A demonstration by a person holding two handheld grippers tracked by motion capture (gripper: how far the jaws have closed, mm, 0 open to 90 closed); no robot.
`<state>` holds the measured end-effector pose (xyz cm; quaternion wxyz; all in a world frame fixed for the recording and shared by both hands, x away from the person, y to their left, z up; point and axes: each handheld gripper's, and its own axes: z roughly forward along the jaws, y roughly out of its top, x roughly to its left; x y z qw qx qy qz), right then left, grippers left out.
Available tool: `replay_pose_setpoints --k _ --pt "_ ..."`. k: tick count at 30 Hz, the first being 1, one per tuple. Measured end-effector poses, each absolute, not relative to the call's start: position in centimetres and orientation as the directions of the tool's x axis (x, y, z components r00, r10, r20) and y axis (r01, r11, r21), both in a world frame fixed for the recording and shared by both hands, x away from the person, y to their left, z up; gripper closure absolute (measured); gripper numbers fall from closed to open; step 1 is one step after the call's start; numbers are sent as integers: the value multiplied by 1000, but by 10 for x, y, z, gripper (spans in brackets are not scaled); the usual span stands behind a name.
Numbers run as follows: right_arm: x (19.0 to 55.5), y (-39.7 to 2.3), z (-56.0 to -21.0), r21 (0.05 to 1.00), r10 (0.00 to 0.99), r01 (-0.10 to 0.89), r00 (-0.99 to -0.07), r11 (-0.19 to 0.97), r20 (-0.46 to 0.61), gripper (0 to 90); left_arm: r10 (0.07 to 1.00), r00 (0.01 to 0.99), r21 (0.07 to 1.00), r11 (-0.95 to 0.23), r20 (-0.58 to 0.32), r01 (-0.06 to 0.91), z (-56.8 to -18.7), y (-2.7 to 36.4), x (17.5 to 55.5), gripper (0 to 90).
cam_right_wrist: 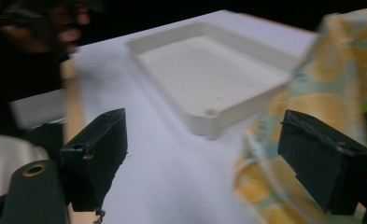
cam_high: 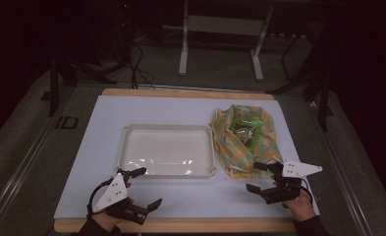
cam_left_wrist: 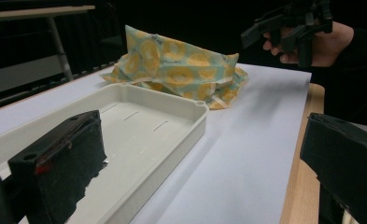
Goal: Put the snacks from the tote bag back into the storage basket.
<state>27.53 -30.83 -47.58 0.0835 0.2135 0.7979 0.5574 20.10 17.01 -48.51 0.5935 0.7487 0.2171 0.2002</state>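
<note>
The yellow-patterned cloth bag (cam_high: 244,140) lies just right of the white tray (cam_high: 167,150), nearly touching it. The right tool (cam_high: 255,177), jaws wide and empty, hovers at the bag's near edge. The left tool (cam_high: 147,189), also wide, sits near the tray's front-left corner.

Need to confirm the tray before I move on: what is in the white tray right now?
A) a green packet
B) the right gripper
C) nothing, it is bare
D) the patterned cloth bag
C: the white tray shows a bare floor in the high view, while the patterned cloth bag, with a green packet in its opening, lies on the mat to the tray's right, and the right gripper hovers at the bag's near edge.
</note>
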Motion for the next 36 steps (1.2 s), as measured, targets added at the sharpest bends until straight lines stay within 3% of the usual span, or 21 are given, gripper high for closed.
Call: replay_pose_setpoints --k 4,6,8,36 --pt "273 -311 -473 937 453 218 -888 274 74 157 564 824 976 -203 48 82 -485 171 200 4" --pt "271 -312 -468 935 639 199 -768 293 -37 158 566 823 974 -211 57 78 -485 171 200 4" --pt "271 -316 -466 941 725 213 -687 264 -47 158 561 826 974 -210 55 79 -485 170 200 4" --pt "270 -325 -459 938 833 262 -552 226 -46 158 564 823 972 -220 61 79 -485 169 199 4"
